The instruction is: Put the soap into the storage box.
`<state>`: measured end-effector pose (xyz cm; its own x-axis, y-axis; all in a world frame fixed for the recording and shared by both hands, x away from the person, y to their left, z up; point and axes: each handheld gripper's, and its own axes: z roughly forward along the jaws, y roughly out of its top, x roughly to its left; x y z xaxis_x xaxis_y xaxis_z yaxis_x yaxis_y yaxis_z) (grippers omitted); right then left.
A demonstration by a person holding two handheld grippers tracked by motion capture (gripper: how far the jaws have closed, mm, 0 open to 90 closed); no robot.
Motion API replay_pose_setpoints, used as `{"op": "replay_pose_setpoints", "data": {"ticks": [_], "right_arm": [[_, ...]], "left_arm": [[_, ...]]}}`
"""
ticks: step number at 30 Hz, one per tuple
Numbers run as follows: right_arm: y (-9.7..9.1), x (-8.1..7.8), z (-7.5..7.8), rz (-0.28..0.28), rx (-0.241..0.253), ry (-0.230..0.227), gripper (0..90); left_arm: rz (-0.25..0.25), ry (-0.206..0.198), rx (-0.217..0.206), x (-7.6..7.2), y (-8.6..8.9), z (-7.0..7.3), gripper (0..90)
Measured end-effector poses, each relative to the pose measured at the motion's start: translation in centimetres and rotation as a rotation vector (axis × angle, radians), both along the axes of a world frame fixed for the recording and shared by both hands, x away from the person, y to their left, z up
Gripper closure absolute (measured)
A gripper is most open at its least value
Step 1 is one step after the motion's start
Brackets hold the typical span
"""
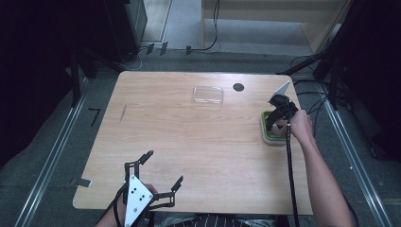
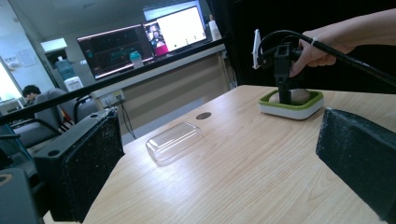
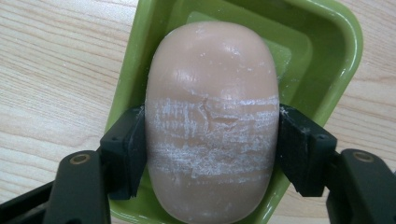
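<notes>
Pink soap bar point(image 3: 212, 121) lies in the green dish point(image 3: 327, 60), and the right gripper point(image 3: 212, 154) is clamped on its two sides. Left gripper point(image 1: 158, 172), far from the dish, stands apart. Probably the lifting step; next needs a straight, gentle rise.

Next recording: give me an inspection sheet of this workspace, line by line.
Surface: wooden table, dry, small dark round spot near the far edge.
Job's things: pink soap bar in green soap dish; clear lid lying apart.
Clutter: nothing seen.
Grippers: right tool closed on the soap's sides; left tool open over the near edge, empty.
Cables: black cable trails from the right tool.
Surroundings: monitors, office chairs.
</notes>
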<state>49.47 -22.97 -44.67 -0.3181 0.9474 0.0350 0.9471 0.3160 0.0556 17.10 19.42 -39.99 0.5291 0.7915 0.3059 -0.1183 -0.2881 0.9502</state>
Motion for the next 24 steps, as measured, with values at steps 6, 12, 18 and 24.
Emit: {"op": "replay_pose_setpoints", "data": {"ticks": [6,12,18,24], "right_arm": [[0.0,0.0,0.0,0.002,0.003,0.0,32.8],[0.0,-0.2,0.6,0.008,0.018,-0.011,25.3],[0.0,-0.6,1.2,0.023,0.023,-0.013,23.8],[0.1,-1.2,2.0,0.04,0.026,-0.016,17.4]], "left_arm": [[0.0,0.001,-0.001,0.0,0.0,0.0,1.1],[0.001,0.001,0.001,0.0,0.0,0.0,1.1],[-0.002,-0.001,-0.001,0.0,0.0,0.0,1.1],[0.0,-0.003,0.0,0.0,0.0,0.0,1.1]]}}
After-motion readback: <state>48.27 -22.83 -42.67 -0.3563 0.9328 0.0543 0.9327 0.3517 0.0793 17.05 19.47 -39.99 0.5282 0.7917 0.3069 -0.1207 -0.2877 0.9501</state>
